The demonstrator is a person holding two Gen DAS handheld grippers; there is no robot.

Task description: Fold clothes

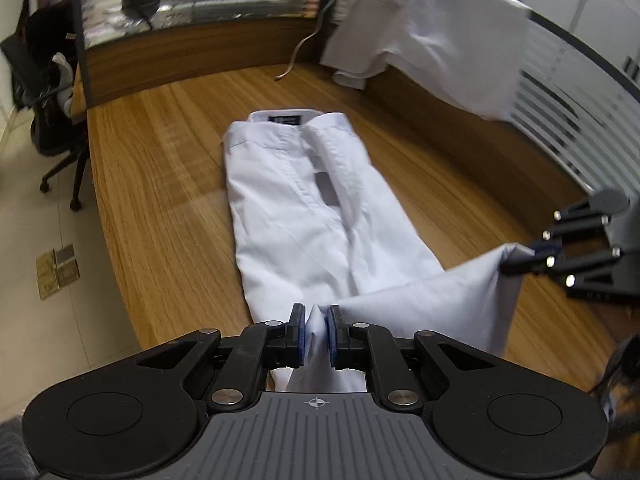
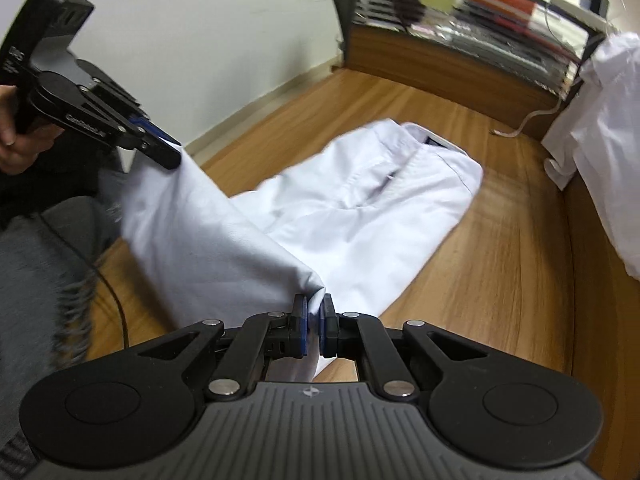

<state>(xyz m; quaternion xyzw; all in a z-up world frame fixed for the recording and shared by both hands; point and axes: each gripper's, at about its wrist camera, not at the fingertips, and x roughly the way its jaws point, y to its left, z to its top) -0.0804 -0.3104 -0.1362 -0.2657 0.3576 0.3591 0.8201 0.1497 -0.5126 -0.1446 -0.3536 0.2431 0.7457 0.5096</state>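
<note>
**Both tongs hold the hem; the collar lies dead ahead**

You have the white shirt [image 1: 304, 200] by its near end, one bottom corner in each hand. Your left gripper [image 1: 316, 334] is pinching a bunched fold of the hem between its blue pads, jaws nearly together with cloth filling the gap. Your right gripper [image 2: 314, 330] is clamped tight on the other corner, pads pressed almost flat with only fabric between them. Seen from the left wrist, the right gripper [image 1: 520, 258] sits off to the right and a little ahead, with a band of hem hanging stretched between the two and lifted off the wooden table [image 1: 168, 184].

The relation that matters for what comes next: the shirt's long axis runs straight away from your tongs, hem at your fingertips, collar [image 1: 286, 118] at the far end. The sides look already folded in, so the body is a narrow strip lying flat on the table beyond the raised hem. Neither hand is clearly nearer the collar; they flank the strip about evenly.

My reading is that the fold will go lengthwise, hem carried forward over the body toward the collar. Keep both corners level, or the strip will skew. A loose white garment [image 1: 432, 28] lies heaped well beyond, to the right.
</note>
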